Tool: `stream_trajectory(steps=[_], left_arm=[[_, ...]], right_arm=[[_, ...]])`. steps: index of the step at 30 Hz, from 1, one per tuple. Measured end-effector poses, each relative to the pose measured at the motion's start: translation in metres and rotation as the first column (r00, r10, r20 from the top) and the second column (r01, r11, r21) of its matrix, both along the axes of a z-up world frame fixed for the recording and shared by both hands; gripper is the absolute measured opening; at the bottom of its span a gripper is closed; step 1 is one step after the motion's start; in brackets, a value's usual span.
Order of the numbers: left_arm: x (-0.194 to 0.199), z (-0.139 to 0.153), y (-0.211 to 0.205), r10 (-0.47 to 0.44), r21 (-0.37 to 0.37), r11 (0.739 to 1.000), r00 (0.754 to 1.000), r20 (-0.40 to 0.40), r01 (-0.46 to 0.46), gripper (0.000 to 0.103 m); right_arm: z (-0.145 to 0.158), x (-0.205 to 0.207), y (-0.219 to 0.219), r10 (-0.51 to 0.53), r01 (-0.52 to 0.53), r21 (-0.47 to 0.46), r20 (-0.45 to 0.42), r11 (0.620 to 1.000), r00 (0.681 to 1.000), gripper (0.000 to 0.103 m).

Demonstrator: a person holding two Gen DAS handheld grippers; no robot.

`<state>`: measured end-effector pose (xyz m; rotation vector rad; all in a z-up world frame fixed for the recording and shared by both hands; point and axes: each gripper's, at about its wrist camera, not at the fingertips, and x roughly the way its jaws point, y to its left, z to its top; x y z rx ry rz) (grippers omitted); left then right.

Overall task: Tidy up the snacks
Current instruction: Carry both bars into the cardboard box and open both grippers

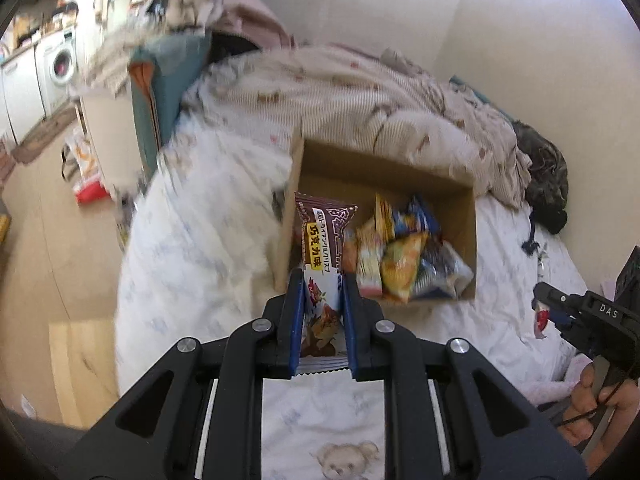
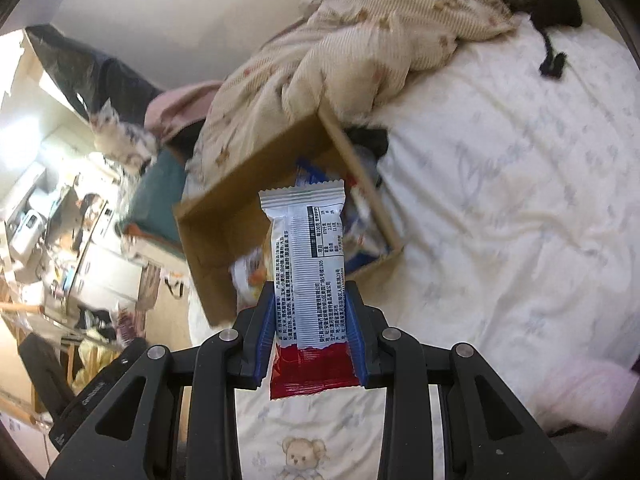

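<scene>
Both tongs pinching: left gripper (image 1: 320, 280) on brown snack pack (image 1: 322, 236), right gripper (image 2: 311, 292) on white-red snack pack (image 2: 310, 264). Next: over cardboard box (image 1: 384, 168), frame centre, release.

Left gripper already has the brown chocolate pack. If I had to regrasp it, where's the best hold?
Grip the brown chocolate pack across its narrow width near the lower end, from the crimped end, as the left gripper does: it is long and flat.

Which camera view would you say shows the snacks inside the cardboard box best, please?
The left wrist view: it looks down into the cardboard box, showing the snack pile unobstructed. In the right wrist view the held white-and-red packet hides most of the pile, and the box is tilted and blurred.
</scene>
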<state>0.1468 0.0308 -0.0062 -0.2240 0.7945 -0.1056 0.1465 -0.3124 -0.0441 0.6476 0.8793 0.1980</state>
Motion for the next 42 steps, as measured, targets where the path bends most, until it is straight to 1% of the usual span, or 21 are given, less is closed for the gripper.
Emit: stream_trajectory(steps=[3, 4, 6, 10, 15, 20, 21, 24, 25, 27, 30, 33, 35, 40, 42], left_arm=[[0.013, 0.010, 0.001, -0.002, 0.022, 1.000, 1.000, 0.022, 0.002, 0.014], [0.019, 0.012, 0.001, -0.006, 0.022, 1.000, 1.000, 0.024, 0.006, 0.014], [0.030, 0.012, -0.001, -0.017, 0.020, 1.000, 1.000, 0.014, 0.017, 0.014], [0.054, 0.009, -0.009, -0.038, 0.022, 0.999, 0.999, -0.004, 0.038, 0.014], [0.082, -0.008, -0.024, -0.065, 0.047, 0.997, 0.997, -0.041, 0.067, 0.014], [0.104, -0.034, -0.043, -0.099, 0.076, 0.992, 0.993, -0.072, 0.104, 0.015], [0.107, -0.038, -0.044, -0.103, 0.076, 0.991, 0.992, -0.079, 0.109, 0.015], [0.117, -0.052, -0.046, -0.109, 0.040, 0.993, 0.986, -0.126, 0.115, 0.015], [0.120, -0.056, -0.047, -0.109, 0.042, 0.992, 0.984, -0.139, 0.116, 0.015], [0.124, -0.058, -0.048, -0.104, 0.058, 0.992, 0.985, -0.136, 0.112, 0.015], [0.129, -0.064, -0.050, -0.088, 0.096, 0.990, 0.986, -0.143, 0.102, 0.015], [0.134, -0.069, -0.053, -0.103, 0.107, 0.987, 0.980, -0.170, 0.122, 0.015], [0.136, -0.068, -0.053, -0.096, 0.114, 0.987, 0.982, -0.163, 0.116, 0.015], [0.139, -0.069, -0.048, -0.077, 0.126, 0.987, 0.985, -0.153, 0.097, 0.015], [0.140, -0.072, -0.048, -0.066, 0.142, 0.986, 0.983, -0.173, 0.091, 0.016]], right_arm=[[-0.003, 0.013, -0.004, 0.000, 0.000, 0.050, -0.010, 0.999, 1.000, 0.034], [-0.006, 0.020, -0.003, 0.005, -0.003, 0.075, -0.021, 0.997, 1.000, 0.034], [-0.010, 0.030, 0.000, 0.015, -0.011, 0.093, -0.036, 0.996, 0.999, 0.034], [-0.012, 0.048, 0.012, 0.051, -0.049, 0.064, -0.034, 0.997, 0.998, 0.034], [-0.015, 0.077, 0.037, 0.124, -0.124, 0.008, -0.032, 0.992, 0.992, 0.034], [-0.033, 0.101, 0.048, 0.170, -0.169, 0.024, -0.047, 0.985, 0.984, 0.034], [-0.035, 0.106, 0.051, 0.177, -0.176, 0.030, -0.048, 0.984, 0.983, 0.034], [-0.039, 0.120, 0.061, 0.210, -0.209, 0.024, -0.048, 0.978, 0.977, 0.034], [-0.041, 0.124, 0.064, 0.215, -0.214, 0.020, -0.048, 0.977, 0.975, 0.034], [-0.045, 0.133, 0.071, 0.224, -0.222, 0.025, -0.057, 0.975, 0.973, 0.034], [-0.048, 0.142, 0.078, 0.238, -0.234, 0.068, -0.050, 0.970, 0.970, 0.034], [-0.052, 0.150, 0.087, 0.268, -0.263, 0.100, -0.036, 0.959, 0.963, 0.034], [-0.057, 0.157, 0.094, 0.289, -0.283, 0.104, -0.049, 0.953, 0.956, 0.034], [-0.069, 0.166, 0.098, 0.267, -0.256, 0.124, -0.080, 0.959, 0.960, 0.037], [-0.070, 0.168, 0.098, 0.263, -0.252, 0.125, -0.084, 0.960, 0.961, 0.037]])
